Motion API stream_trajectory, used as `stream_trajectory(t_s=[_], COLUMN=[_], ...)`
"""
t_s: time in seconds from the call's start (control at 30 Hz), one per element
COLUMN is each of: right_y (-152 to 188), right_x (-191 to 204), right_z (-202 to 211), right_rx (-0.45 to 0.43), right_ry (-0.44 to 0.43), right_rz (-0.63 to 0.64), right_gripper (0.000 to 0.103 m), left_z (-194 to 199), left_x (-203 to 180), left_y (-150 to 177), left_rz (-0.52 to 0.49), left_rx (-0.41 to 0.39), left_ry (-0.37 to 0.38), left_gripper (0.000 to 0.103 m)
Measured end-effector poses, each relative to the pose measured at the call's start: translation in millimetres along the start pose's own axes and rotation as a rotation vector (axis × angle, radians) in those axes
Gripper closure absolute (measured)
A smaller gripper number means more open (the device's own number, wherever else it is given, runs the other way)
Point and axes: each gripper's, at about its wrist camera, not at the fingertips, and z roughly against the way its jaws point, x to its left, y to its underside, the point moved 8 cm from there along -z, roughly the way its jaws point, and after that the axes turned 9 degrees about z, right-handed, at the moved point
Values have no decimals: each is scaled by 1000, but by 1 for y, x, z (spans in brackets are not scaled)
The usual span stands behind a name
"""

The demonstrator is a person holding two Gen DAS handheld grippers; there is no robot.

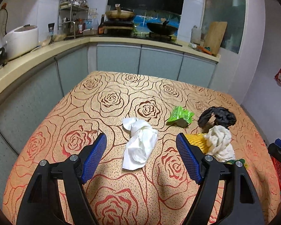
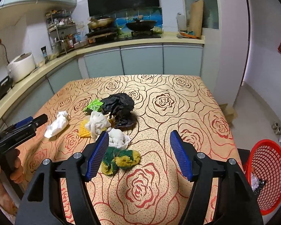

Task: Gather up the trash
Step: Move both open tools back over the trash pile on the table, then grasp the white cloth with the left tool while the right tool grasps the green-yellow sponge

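Trash lies on a rose-patterned tablecloth [image 1: 110,97]. A crumpled white tissue [image 1: 139,142] sits just ahead of my left gripper [image 1: 141,136], which is open and empty. To its right are a green wrapper [image 1: 180,115], a black plastic bag [image 1: 217,116], a yellow foam net [image 1: 195,142] and a white rag [image 1: 220,142]. My right gripper [image 2: 139,134] is open and empty above the table. A green-and-yellow sponge [image 2: 121,159] lies by its left finger, with a white wad [image 2: 119,137] just beyond. The black bag [image 2: 119,106] is farther off.
A red mesh basket [image 2: 268,174] stands past the table's right edge, low down, with some scraps inside. A kitchen counter [image 1: 46,50] with a rice cooker [image 1: 20,39] and a stove with pans runs behind and to the left. A person's hand [image 2: 14,170] holds the left gripper.
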Motion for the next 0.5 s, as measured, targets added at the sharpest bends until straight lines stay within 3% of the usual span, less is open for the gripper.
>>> stream_trajectory(t_s=[0.4, 0.5], right_y=[16, 19], right_x=[18, 24], right_z=[-28, -35], right_rx=[83, 101], right_ry=[-48, -61], right_rz=[34, 42], right_gripper=[35, 35], left_z=[-35, -44], left_x=[-8, -11], left_y=[4, 9], left_rz=[-45, -69], left_rx=[95, 124], left_ry=[-22, -35], left_gripper=[30, 37])
